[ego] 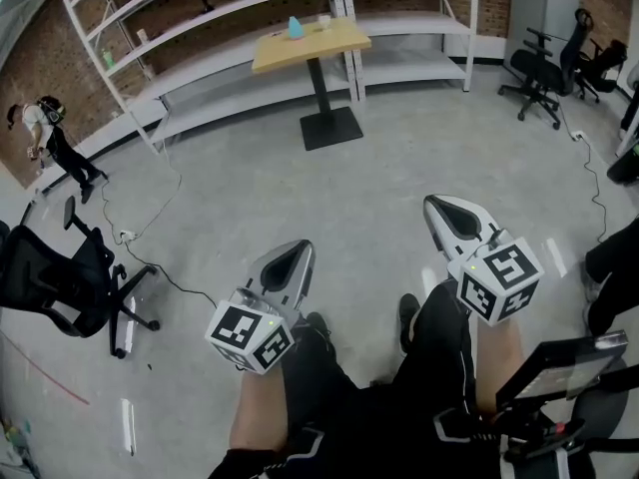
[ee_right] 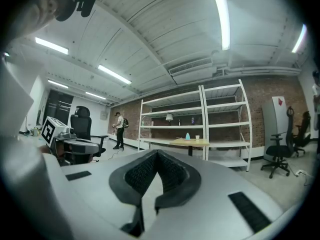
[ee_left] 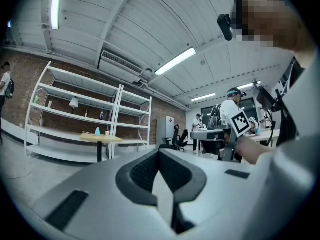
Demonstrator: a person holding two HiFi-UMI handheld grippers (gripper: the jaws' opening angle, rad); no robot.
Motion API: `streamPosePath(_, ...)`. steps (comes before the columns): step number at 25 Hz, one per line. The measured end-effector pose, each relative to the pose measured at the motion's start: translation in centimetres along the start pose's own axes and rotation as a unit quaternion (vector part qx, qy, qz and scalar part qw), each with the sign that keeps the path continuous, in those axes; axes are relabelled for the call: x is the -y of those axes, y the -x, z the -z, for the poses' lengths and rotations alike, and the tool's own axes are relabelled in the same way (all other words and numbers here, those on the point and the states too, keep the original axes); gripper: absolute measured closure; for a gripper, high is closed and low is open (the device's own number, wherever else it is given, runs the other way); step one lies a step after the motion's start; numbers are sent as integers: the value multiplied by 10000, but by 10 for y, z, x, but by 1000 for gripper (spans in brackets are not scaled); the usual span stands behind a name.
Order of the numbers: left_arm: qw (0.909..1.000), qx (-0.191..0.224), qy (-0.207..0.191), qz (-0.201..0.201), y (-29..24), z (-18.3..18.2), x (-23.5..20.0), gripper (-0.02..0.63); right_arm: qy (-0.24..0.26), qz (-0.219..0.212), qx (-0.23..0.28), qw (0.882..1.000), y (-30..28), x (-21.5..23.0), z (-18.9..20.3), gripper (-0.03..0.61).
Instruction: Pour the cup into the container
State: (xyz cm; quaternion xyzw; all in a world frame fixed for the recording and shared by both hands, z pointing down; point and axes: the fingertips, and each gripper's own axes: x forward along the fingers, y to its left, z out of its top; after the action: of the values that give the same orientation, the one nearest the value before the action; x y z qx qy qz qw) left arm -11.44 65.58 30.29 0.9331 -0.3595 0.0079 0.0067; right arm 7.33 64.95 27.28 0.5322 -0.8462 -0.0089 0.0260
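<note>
Looking down in the head view, we hold the left gripper (ego: 300,249) and the right gripper (ego: 435,206) level above our knees, well short of the wooden table (ego: 310,48) far across the floor. On that table, near its far edge, stand a small pale cup (ego: 323,20) and, just beside it, a blue vessel (ego: 296,29). We take the vessel for the container, though it is too small to be sure. In the left gripper view the jaws meet tip to tip with nothing between them, and the table shows far ahead with the cup (ee_left: 107,133) on top. In the right gripper view the jaws are likewise pressed together and empty, with the table again distant and the cup (ee_right: 197,138) beside the blue vessel on it. We judge the cup to be light and thin-walled, likely to buckle or slip under a hard squeeze. We would take it across the middle of its wall, below the rim, with a gentle grip. We cannot see what it holds.
</note>
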Motion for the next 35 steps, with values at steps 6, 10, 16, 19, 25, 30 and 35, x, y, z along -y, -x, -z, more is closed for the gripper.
streamPosePath(6, 10000, -20, 60, 15, -2, 4, -3, 612, -41, 38, -6, 10000, -3, 1, 2, 577)
streamPosePath(10, 9997, -178, 149, 7, -15, 27, -15, 612, -170, -48, -62, 9998, -20, 6, 16, 577)
streamPosePath(16, 9985, -311, 420, -156, -57, 56, -62, 612, -238, -65, -193, 9995, -69, 28, 46, 577)
streamPosePath(19, 9984, -371, 405, -102, -80, 62, -78, 612, -309, -20, -196, 9993, -96, 47, 49, 577)
streamPosePath(25, 9990, -226, 345, -147, -124, 40, -117, 612, -282, 108, -121, 9995, -144, 89, 29, 577)
streamPosePath(30, 9996, 44, 167, -201, -158, 11, -160, 612, -234, 145, -32, 9996, -188, 117, 11, 577)
streamPosePath(35, 9999, -107, 76, 16, -220, 11, -190, 612, -436, 192, 70, 9988, -234, 154, 10, 577)
